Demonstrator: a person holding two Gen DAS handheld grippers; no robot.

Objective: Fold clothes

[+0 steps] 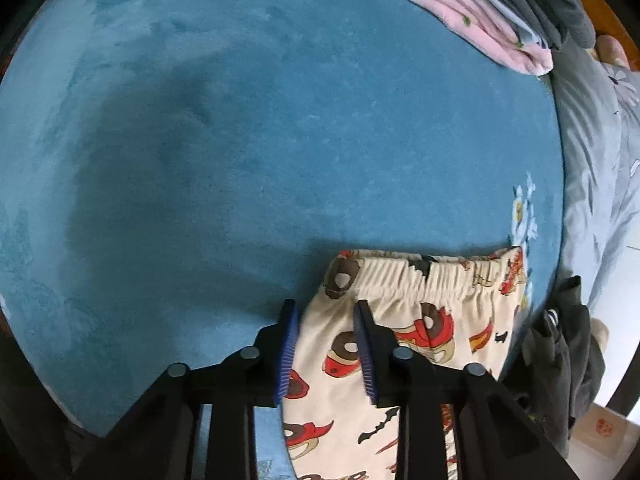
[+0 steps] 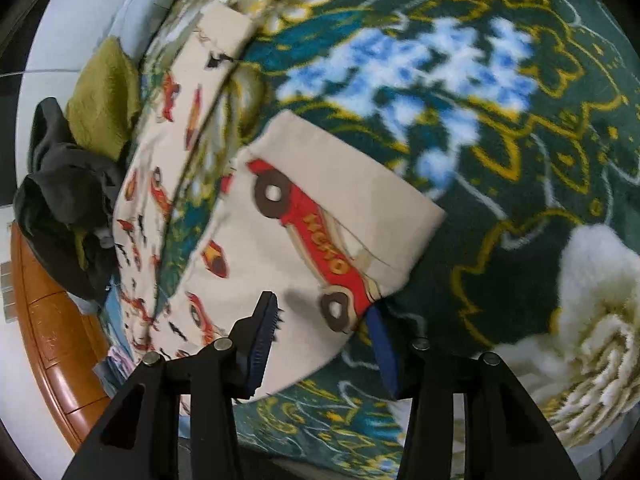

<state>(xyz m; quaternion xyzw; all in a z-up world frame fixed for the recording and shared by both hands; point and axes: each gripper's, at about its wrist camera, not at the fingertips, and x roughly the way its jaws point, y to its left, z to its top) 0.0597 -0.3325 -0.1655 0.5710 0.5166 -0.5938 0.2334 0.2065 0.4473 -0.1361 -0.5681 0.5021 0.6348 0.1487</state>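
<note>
- Blanket cover first: the teal blanket (image 1: 240,140) gives us a broad flat field, and the printed trousers (image 1: 400,340) lie on it with plenty of bare blanket beyond the waistband, which we judge is room kept for folding.
- In the right wrist view the trousers (image 2: 280,220) lie on a flower-patterned blanket (image 2: 480,140); one leg (image 2: 180,120) runs away from the cuff nearest us, and the other leg's cuff end (image 2: 340,200) is right at our tongs.
- A folded stack (image 1: 480,12) of pink and grey clothes sits far beyond the waistband at the blanket's edge, kept well apart from the trousers.
- A dark heap of clothing (image 1: 560,360) lies just beside the trousers' hip, off the blanket edge, likely waiting its turn.
- The elastic waistband (image 1: 420,280) lies flat and square, a good reference line for the fold.
- Our left tongs (image 1: 326,344) are spread apart and straddle the trousers' side edge just short of the waistband, one finger over blanket, one over cloth, gripping nothing.
- Our right tongs (image 2: 322,340) are wide apart with the cuff corner between the fingers, not clamped; blur prevents telling whether the cloth touches either pad.
</note>
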